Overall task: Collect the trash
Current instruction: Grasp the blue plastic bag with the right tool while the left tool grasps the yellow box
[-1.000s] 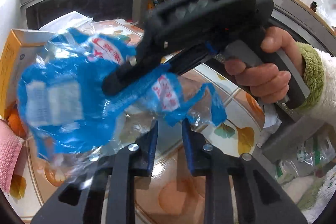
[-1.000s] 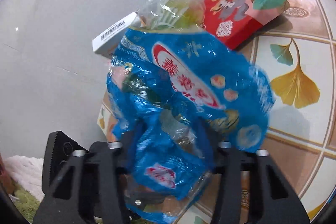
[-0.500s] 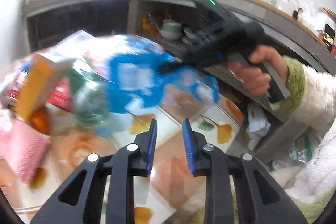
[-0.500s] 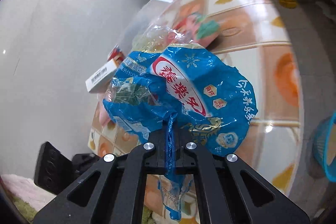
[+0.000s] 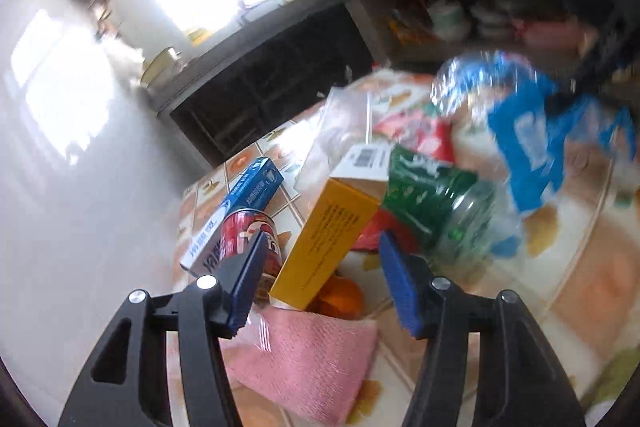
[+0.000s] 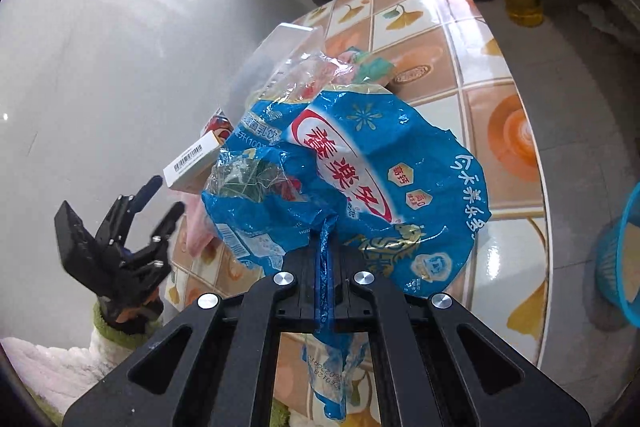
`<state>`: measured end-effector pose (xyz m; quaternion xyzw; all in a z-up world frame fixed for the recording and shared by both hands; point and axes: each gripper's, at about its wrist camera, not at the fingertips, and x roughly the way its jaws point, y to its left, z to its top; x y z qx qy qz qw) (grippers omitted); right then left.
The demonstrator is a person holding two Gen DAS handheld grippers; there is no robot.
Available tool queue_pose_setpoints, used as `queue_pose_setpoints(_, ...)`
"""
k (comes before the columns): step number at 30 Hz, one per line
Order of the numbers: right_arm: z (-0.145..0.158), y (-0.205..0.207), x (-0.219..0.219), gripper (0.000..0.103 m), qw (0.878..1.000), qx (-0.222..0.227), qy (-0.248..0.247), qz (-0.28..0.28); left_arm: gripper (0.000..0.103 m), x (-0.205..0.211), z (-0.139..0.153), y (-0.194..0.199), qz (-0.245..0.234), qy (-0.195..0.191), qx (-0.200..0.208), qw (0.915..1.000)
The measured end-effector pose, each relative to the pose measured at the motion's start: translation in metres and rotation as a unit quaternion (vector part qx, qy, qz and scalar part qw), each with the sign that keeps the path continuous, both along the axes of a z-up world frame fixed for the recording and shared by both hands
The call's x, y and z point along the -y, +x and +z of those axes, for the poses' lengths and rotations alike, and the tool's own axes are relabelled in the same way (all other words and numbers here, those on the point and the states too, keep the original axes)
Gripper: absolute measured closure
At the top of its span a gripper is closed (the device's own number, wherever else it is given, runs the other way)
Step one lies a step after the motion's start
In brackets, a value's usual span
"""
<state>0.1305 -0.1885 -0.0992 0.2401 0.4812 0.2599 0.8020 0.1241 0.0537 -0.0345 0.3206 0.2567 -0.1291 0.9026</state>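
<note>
right gripper (image 6: 325, 267): pinched tight on blue bag (image 6: 360, 179), held up over table (image 6: 508, 131) to carry to bin (image 6: 620, 259) | left gripper (image 5: 320, 271): opening, nothing inside, aimed at yellow box (image 5: 328, 239)

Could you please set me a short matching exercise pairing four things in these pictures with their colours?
Things:
1. plastic wrapper in the right gripper
2. carton on the table
3. folded cloth
4. basket on the floor

Colours:
A. pink
B. turquoise
C. yellow
D. blue with a red and white logo

Pairs: 1-D, 2-C, 3-A, 4-B
</note>
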Motion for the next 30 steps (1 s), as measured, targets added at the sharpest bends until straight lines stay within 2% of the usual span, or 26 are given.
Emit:
queue_pose_setpoints(6,0.001,-0.001,0.009,0.102,1.0,-0.003,0.005,0.0,0.047,0.012,-0.02,0.018,-0.021,0.086,0.005,0.996)
queue_pose_setpoints(10,-0.003,0.002,0.007,0.102,1.0,-0.006,0.01,-0.005,0.049,0.017,-0.026,0.029,-0.031,0.109,0.009,0.9935)
queue_pose_setpoints(14,-0.003,-0.001,0.005,0.102,1.0,-0.002,0.004,-0.006,0.067,0.019,-0.03,0.032,-0.031,0.124,0.015,0.9917)
queue_pose_setpoints(21,0.002,-0.007,0.004,0.102,1.0,0.011,-0.003,-0.016,0.073,0.022,-0.022,0.03,-0.021,0.12,0.04,0.9917)
queue_pose_setpoints(30,0.012,-0.025,0.01,0.102,0.999,0.028,-0.002,-0.04,0.074,0.017,0.008,0.01,-0.006,0.083,0.077,0.9935)
